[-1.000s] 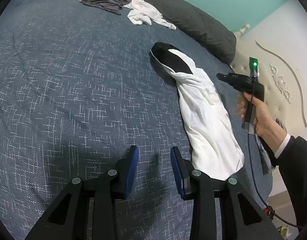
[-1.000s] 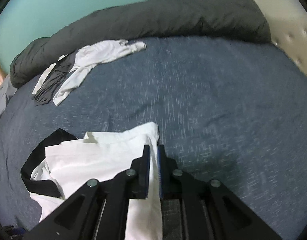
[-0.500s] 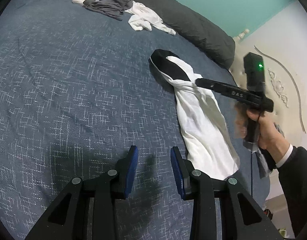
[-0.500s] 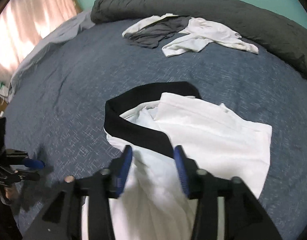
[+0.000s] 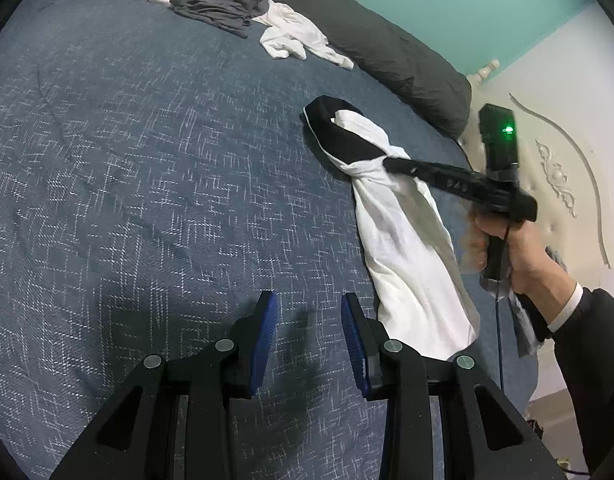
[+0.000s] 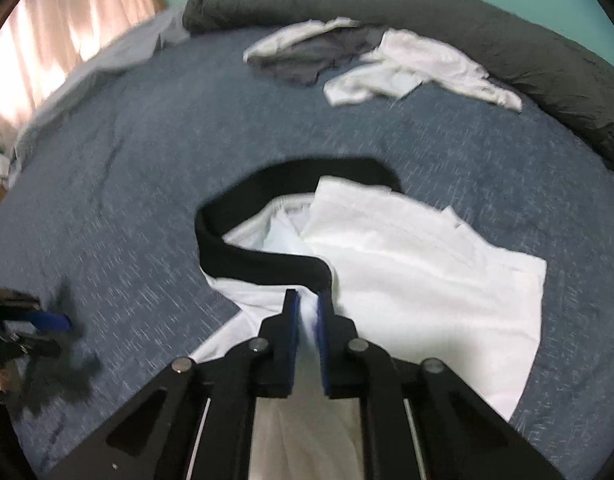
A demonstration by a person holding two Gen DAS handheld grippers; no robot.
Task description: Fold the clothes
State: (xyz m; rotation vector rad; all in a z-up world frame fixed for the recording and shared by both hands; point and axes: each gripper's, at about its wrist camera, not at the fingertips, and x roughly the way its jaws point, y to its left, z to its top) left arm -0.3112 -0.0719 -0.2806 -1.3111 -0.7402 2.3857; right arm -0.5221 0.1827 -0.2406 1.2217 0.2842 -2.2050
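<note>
Right claw [image 6: 305, 312] closing on white garment [image 6: 419, 280]

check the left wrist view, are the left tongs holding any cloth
No: the left tongs stand open over the bare blue bedspread, with the white garment off to their right.

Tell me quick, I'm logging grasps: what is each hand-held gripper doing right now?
Left hand-held gripper: open, empty, above the blue bedspread.
Right hand-held gripper: closing, pinching the white garment just below its black collar.

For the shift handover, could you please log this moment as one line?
left gripper: open, empty, over bedspread | right gripper: closing on white garment below black waistband
</note>
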